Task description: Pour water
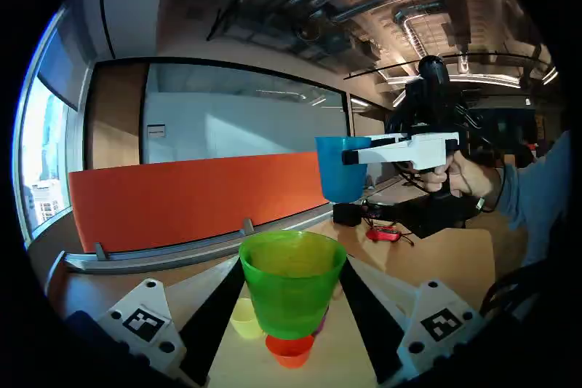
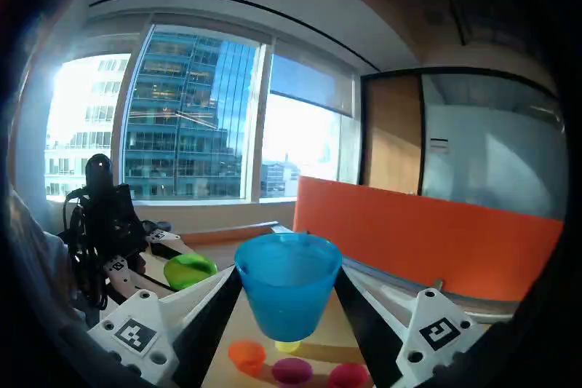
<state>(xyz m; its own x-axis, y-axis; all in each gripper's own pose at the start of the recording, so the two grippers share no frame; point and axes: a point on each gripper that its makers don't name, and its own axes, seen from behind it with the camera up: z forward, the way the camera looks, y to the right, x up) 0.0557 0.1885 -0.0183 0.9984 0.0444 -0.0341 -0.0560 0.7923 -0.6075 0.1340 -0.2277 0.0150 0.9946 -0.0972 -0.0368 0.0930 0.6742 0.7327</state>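
Low fisheye views, crossing angles — orange partition [image 1: 196,199] shared

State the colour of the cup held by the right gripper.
The cup is translucent blue, clearest in the right gripper view.

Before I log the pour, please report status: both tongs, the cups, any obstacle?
Left tongs shut on green cup, upright. Right tongs shut on blue cup, upright, raised apart. Small cups on table below.

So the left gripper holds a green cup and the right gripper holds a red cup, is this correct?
Not quite: the right gripper holds a blue cup, not red, as the right gripper view shows. The left gripper does hold the green cup.
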